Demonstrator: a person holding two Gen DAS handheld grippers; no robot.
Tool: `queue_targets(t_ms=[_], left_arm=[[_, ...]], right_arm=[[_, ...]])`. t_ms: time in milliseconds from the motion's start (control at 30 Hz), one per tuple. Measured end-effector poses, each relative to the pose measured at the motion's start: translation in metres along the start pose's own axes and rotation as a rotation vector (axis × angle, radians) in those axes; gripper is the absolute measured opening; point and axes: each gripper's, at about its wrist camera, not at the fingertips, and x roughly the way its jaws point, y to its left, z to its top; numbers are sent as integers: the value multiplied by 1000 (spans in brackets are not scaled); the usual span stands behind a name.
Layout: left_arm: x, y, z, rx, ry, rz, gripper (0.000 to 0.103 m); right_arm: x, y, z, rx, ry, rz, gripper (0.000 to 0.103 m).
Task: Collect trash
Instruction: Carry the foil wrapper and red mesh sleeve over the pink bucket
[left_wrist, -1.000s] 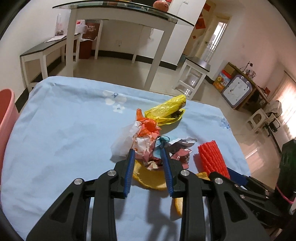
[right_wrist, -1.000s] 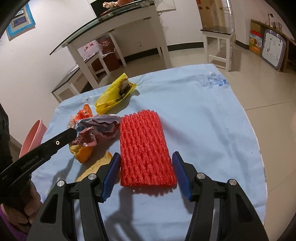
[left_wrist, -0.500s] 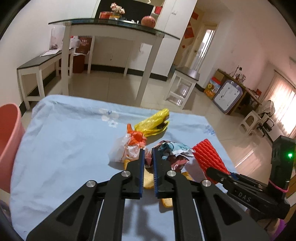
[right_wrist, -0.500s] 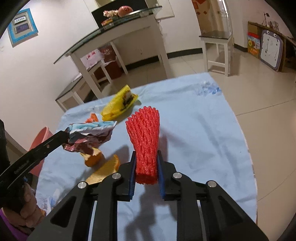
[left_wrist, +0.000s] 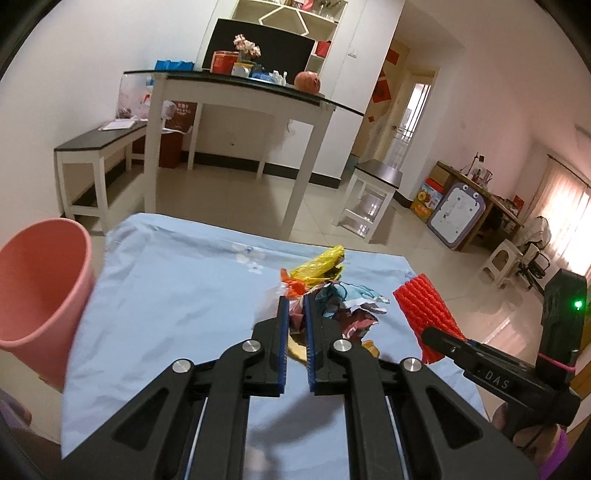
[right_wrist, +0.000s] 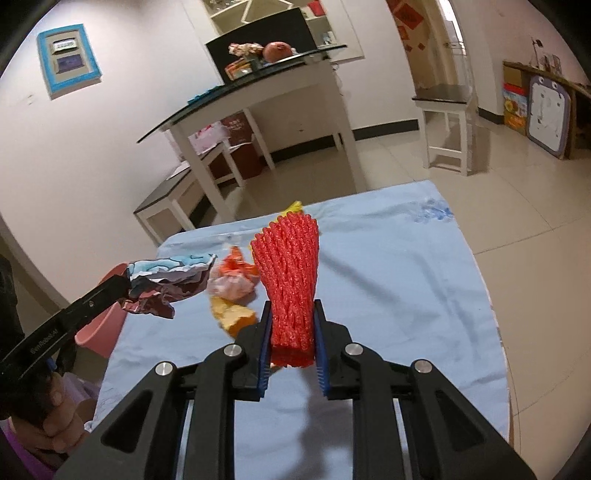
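Well, red foam net (right_wrist: 290, 273) — ribbed, squeezed upright — beside crumpled wrapper (right_wrist: 170, 282).

On the black arm of your right tongs (left_wrist: 424, 334), as the left wrist view shows it, you can read the white letters "DAS". On the arm of your left tongs (right_wrist: 127, 291), in the right wrist view, small white lettering is too blurred to read.
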Motion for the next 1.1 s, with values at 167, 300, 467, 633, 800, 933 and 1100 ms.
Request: queue_targets(t_ms=[167, 300, 467, 633, 800, 933, 1100], left_arm=[[-18, 5, -3, 7, -13, 45, 8], [-28, 14, -8, 1, -15, 76, 8], [-39, 29, -9, -25, -25, 122, 8], [-46, 44, -9, -36, -37, 165, 8], [-56, 64, -8, -63, -53, 206, 8], [-65, 84, -5, -92, -69, 253, 8], [-78, 107, 1, -121, -101, 322, 8]], right_arm=[[0, 24, -2, -29, 11, 42, 19], [4, 43, -2, -60, 26, 71, 19], [11, 68, -2, -104, 46, 103, 19], [23, 95, -2, -146, 72, 143, 19], [37, 123, -1, -187, 95, 183, 19], [47, 150, 3, -219, 107, 223, 19], [60, 186, 6, -267, 115, 266, 19]])
